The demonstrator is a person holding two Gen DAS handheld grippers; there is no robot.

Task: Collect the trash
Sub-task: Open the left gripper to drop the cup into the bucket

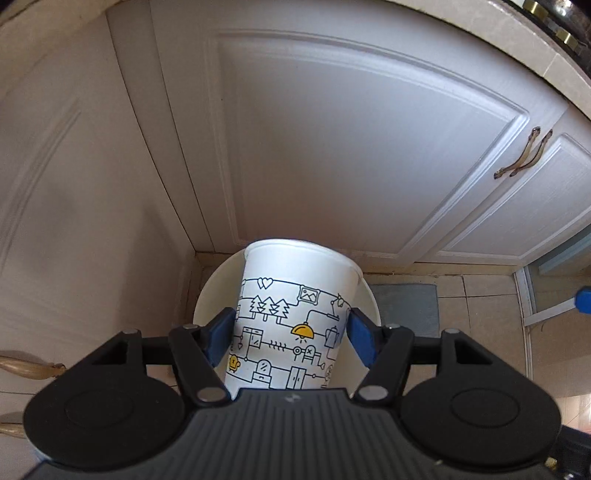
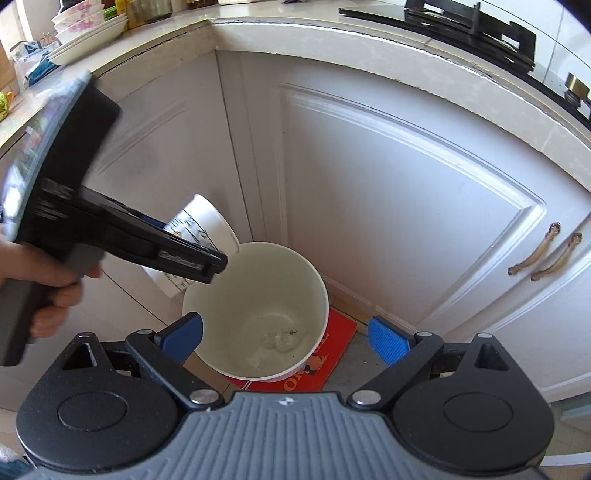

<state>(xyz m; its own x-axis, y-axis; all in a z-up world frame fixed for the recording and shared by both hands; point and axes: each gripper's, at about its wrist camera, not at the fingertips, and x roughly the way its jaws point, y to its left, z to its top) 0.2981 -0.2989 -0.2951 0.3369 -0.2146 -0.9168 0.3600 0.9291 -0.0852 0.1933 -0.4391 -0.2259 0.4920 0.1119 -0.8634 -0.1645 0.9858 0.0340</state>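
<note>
My left gripper [image 1: 291, 336] is shut on a white paper cup [image 1: 295, 295] printed with black line drawings and a yellow lamp. It holds the cup above a white trash bin [image 1: 208, 291] in the cabinet corner. In the right wrist view the left gripper [image 2: 207, 258] holds the tilted cup [image 2: 205, 225] over the bin's near-left rim. The bin [image 2: 317, 295] holds clear crumpled plastic [image 2: 277, 332] at its bottom. My right gripper [image 2: 286, 338] is open and empty, its blue pads [image 2: 388, 339] on either side of the bin.
White cabinet doors [image 2: 406, 221] with bronze handles [image 2: 546, 254] form the corner behind the bin. A red mat [image 2: 332, 354] lies under the bin. A countertop with stacked plates [image 2: 85, 33] and a black stove [image 2: 480, 29] runs above.
</note>
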